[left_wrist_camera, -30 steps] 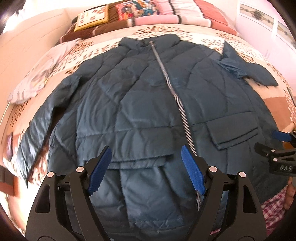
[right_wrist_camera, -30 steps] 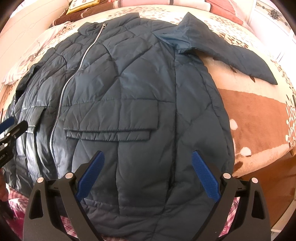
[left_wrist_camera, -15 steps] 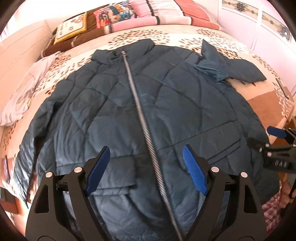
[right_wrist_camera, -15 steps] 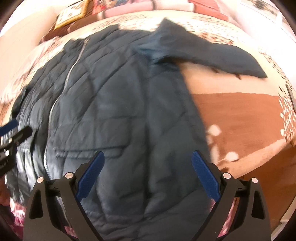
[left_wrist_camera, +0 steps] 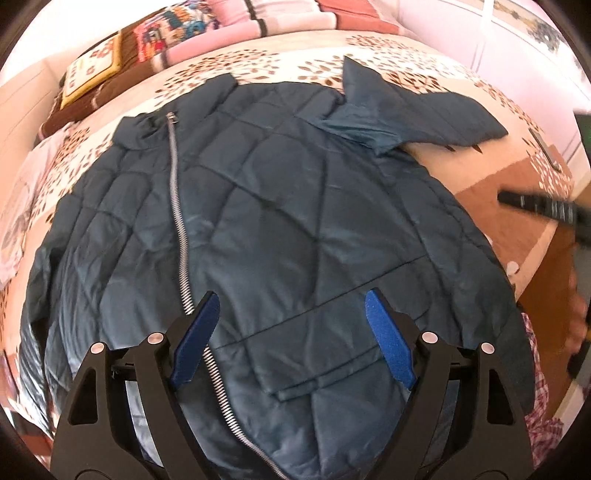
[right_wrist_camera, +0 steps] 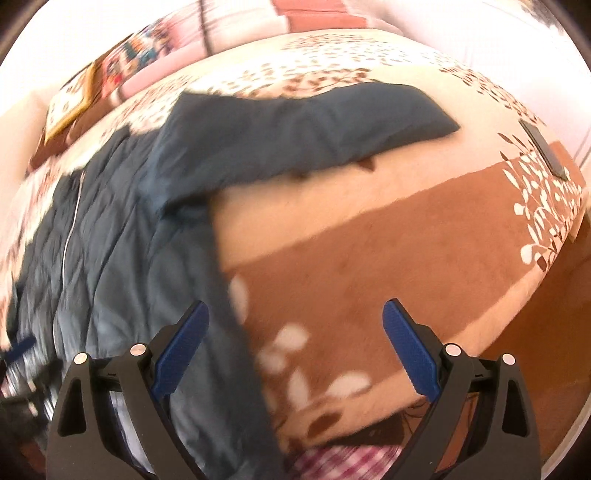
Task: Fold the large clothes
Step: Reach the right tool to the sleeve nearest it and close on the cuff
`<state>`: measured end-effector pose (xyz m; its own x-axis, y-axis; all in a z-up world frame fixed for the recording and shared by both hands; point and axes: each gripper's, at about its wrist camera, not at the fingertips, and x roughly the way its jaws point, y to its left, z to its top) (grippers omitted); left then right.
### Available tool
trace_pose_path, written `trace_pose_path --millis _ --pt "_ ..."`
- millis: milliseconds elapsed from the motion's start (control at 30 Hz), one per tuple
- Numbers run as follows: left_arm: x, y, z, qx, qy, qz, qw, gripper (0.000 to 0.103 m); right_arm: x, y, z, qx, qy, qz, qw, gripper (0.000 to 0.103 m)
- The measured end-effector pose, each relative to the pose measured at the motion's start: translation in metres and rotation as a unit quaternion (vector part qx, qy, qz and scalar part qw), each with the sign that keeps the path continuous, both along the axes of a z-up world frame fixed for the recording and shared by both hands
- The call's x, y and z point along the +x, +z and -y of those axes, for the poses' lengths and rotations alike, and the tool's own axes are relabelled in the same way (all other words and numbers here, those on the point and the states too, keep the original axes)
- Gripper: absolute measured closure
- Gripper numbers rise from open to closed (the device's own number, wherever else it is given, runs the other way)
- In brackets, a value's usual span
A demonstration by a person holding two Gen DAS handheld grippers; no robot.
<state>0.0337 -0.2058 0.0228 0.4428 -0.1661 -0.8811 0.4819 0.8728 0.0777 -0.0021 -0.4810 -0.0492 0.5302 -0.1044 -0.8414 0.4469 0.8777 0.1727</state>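
Jacket [left_wrist_camera: 295, 229], dark teal and quilted, lies zipped and spread flat on the bedspread [left_wrist_camera: 517, 206], ahead of and beneath the left gripper [left_wrist_camera: 291, 339], whose jaws stand wide, nothing between them. From the right wrist, the right gripper [right_wrist_camera: 295, 347] gapes wide, empty, above the jacket's side edge; its sleeve [right_wrist_camera: 306, 129] stretches ahead.

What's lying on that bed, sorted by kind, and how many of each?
Dark blue quilted jacket: 1
Patterned cushions by the headboard: 2
Dark flat object near the bed's far corner, too small to identify: 1
Patterned bedspread underneath: 1
Total: 5
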Motion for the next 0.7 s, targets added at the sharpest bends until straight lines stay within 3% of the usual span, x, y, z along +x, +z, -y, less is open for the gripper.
trace_pose_path --millis 200,467,700 --pt "0.01 -0.011 0.032 0.012 -0.011 -0.029 0.9994 0.022 0.025 -0.006 0.065 0.078 -0.071 0.022 0.994 0.011" --pt "0.017 -0.02 0.056 0.023 -0.011 -0.044 0.9987 0.022 0.058 -0.037 0.129 0.189 -0.15 0.029 0.97 0.011" --pt "0.027 -0.024 0.049 0.026 0.003 -0.047 0.9986 0.022 0.07 -0.04 0.143 0.18 -0.195 0.042 0.963 0.012"
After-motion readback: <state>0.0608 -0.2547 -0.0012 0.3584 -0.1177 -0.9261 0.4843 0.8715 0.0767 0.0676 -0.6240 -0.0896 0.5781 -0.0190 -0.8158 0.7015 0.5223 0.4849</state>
